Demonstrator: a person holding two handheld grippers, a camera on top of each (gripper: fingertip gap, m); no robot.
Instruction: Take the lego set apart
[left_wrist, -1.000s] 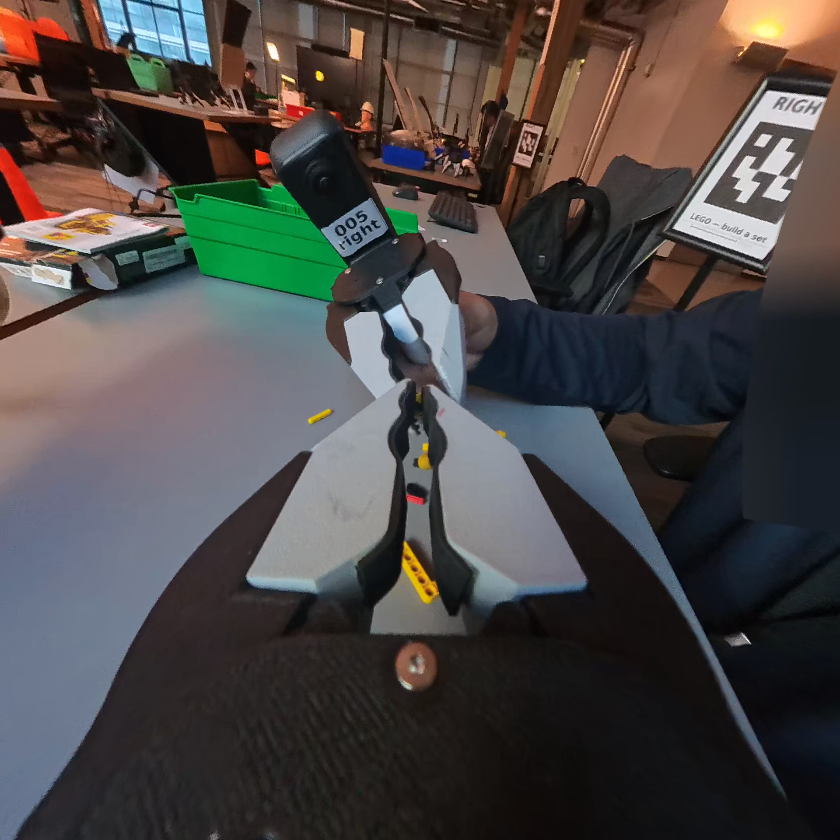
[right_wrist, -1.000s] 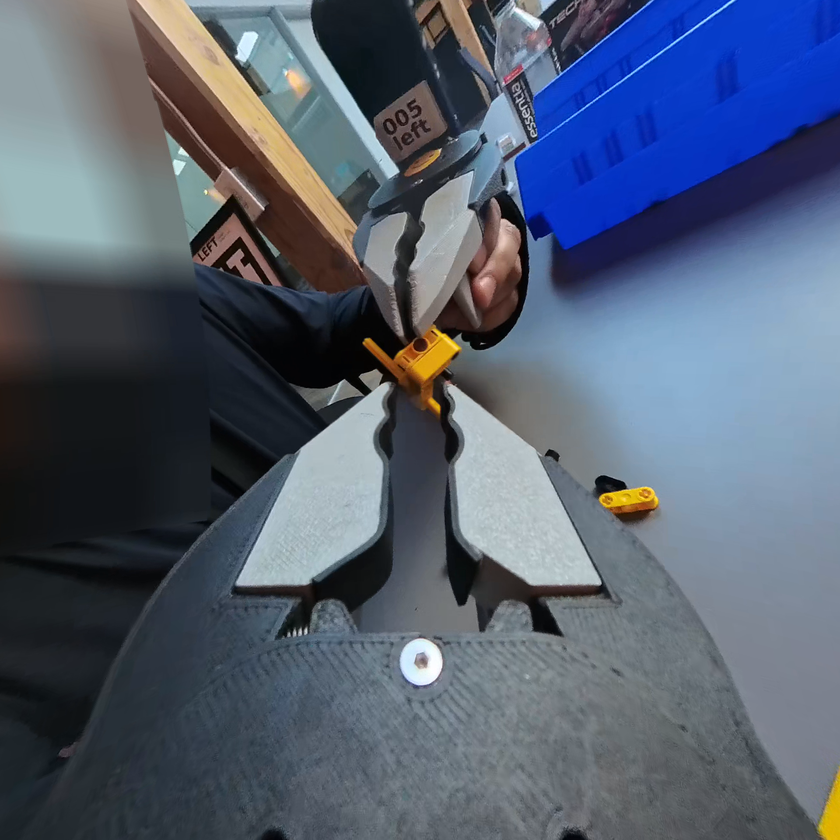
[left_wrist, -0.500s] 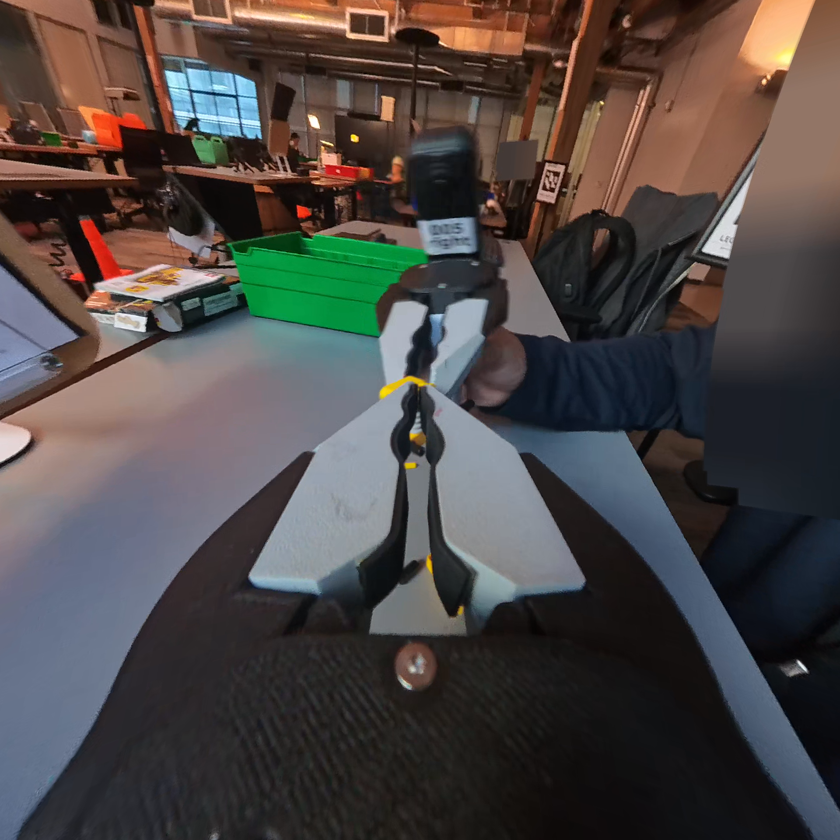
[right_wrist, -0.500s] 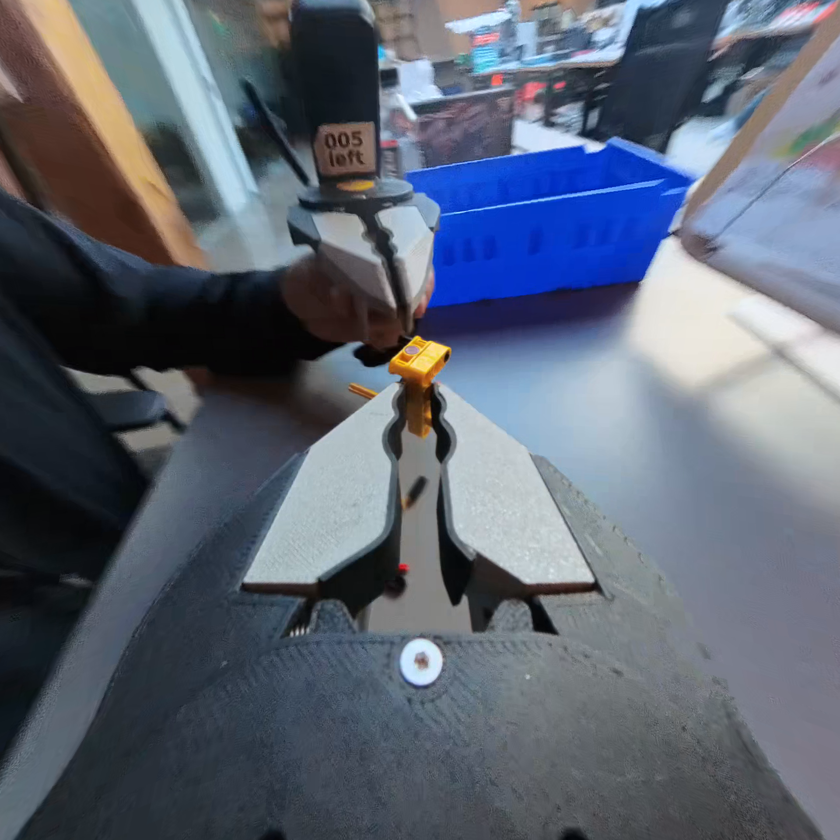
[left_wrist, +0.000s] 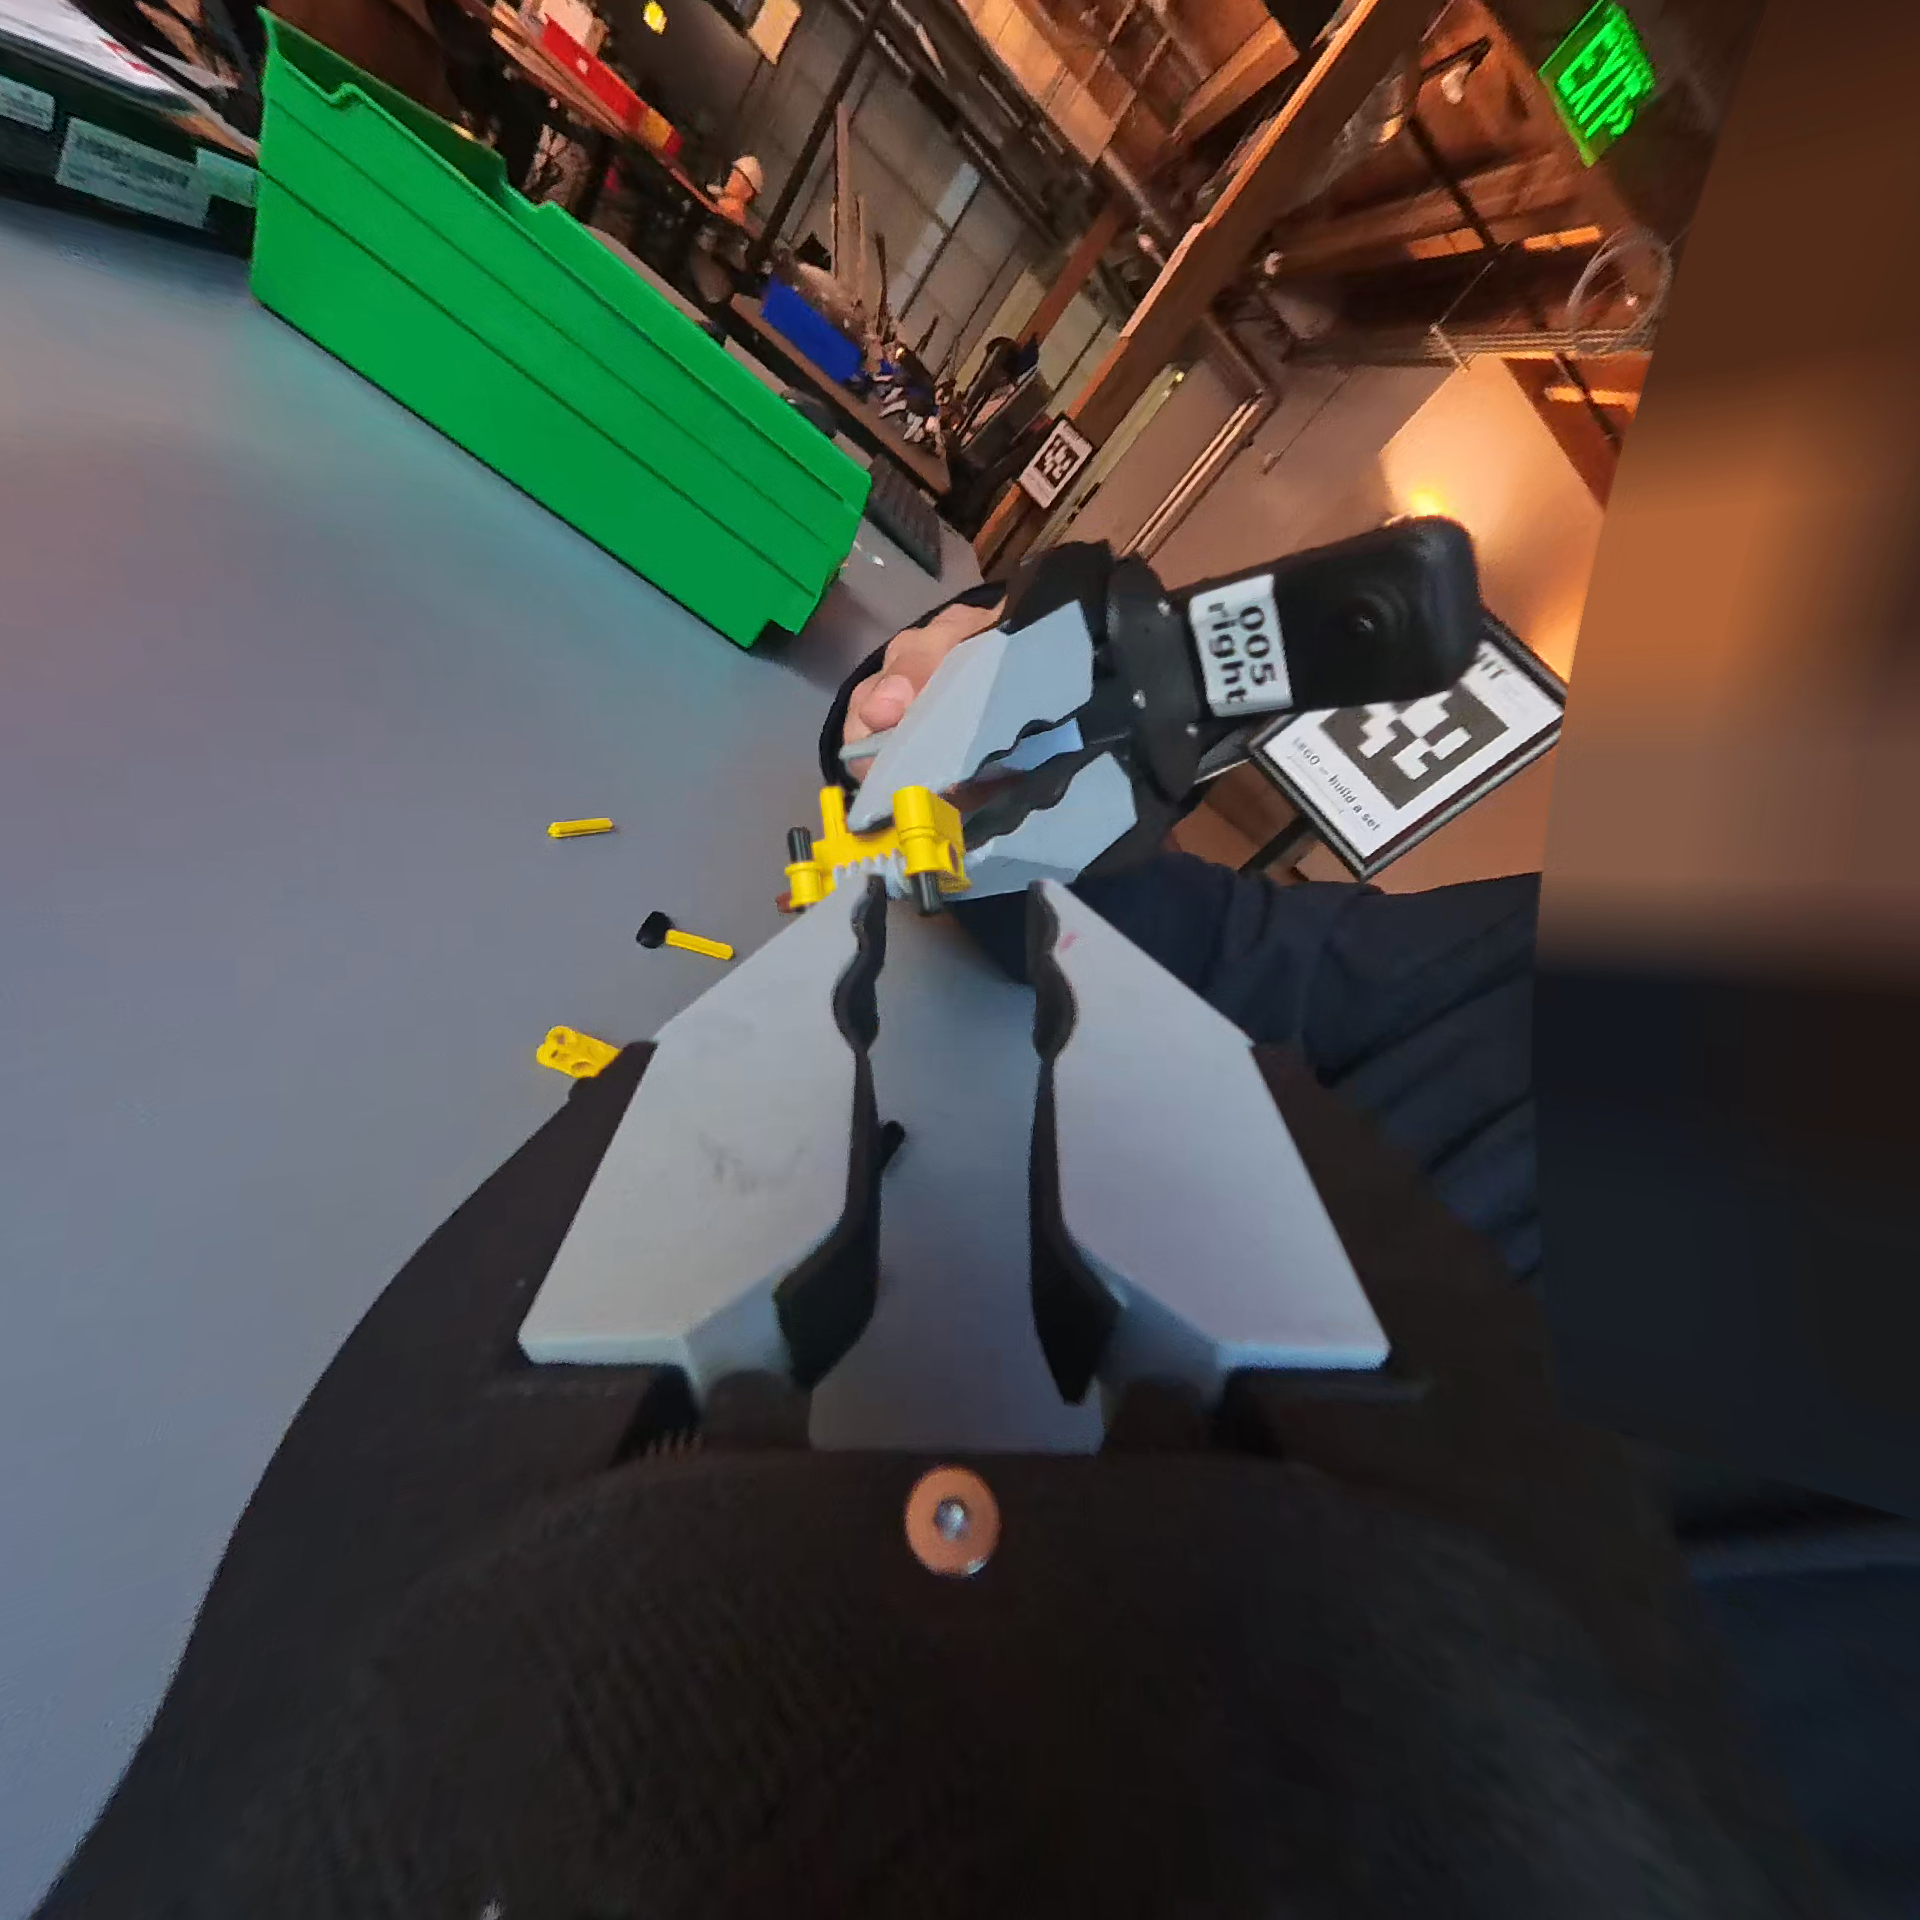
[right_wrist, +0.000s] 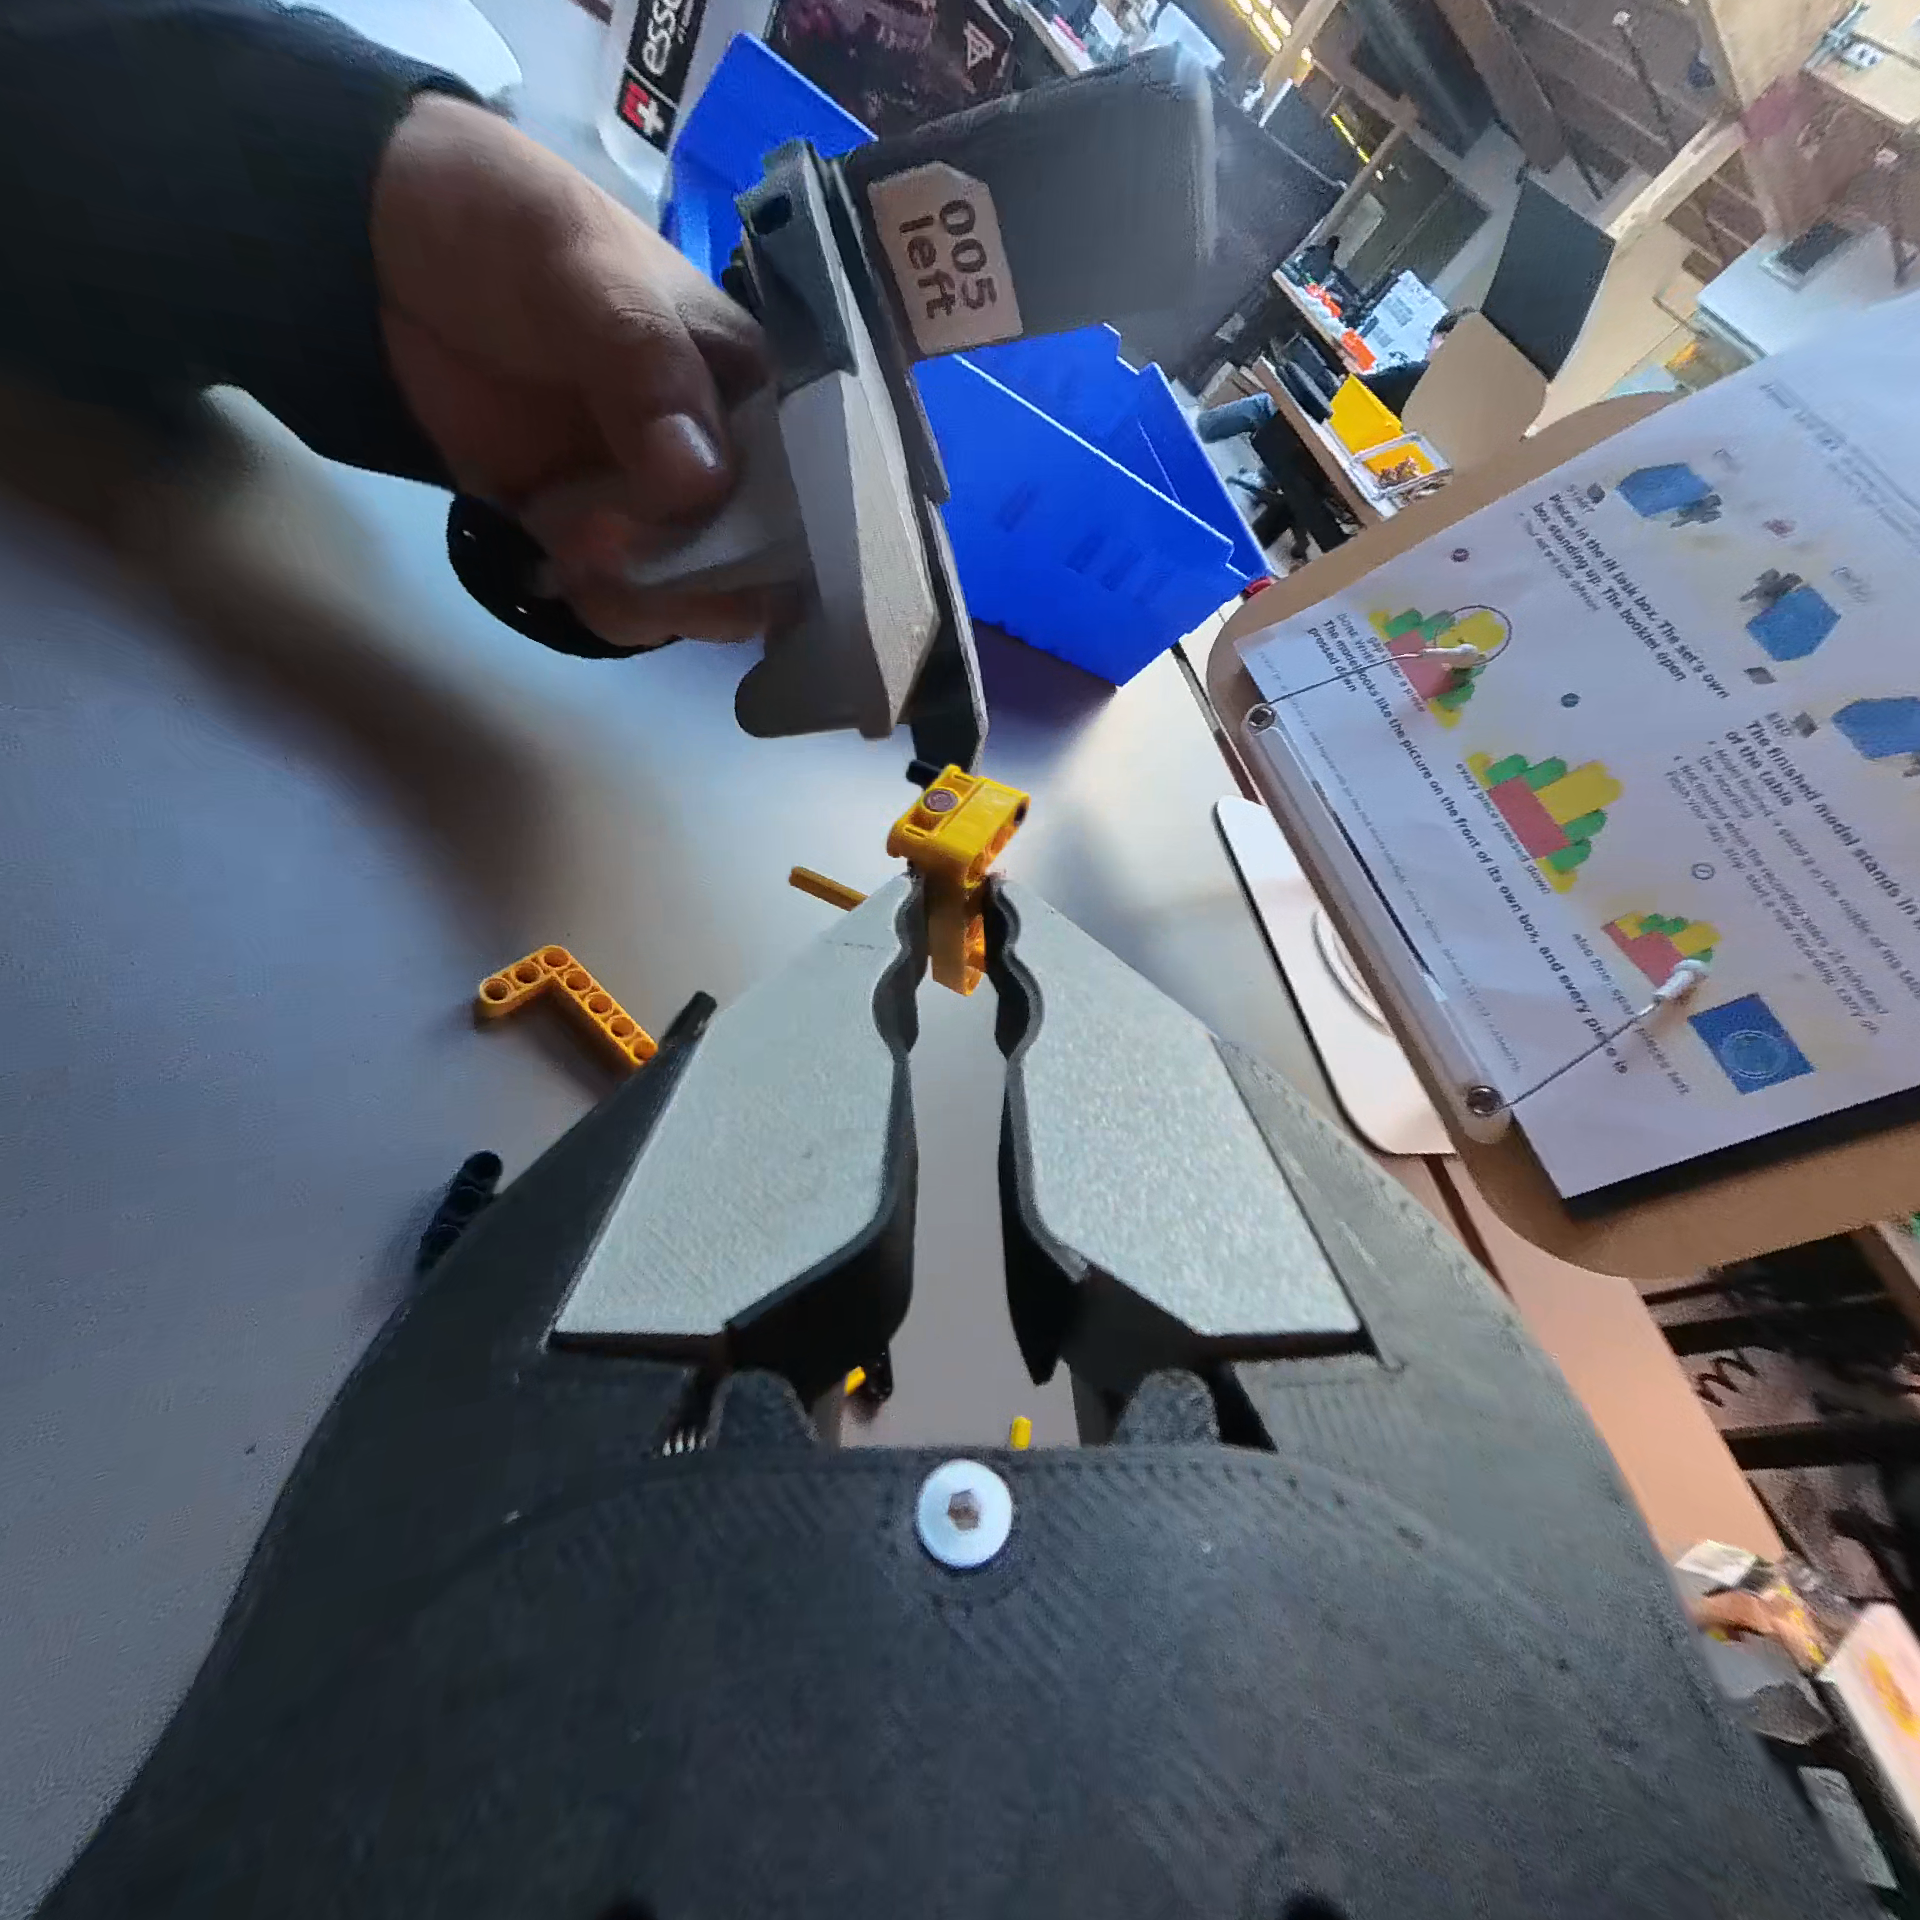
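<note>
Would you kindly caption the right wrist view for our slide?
Right hand-held gripper shut on a yellow lego assembly; left hand-held gripper above it, an L-shaped beam on the table.

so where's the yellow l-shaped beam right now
In the right wrist view the yellow L-shaped beam lies flat on the grey table, left of the right gripper, with a black pin nearer the camera.
</note>
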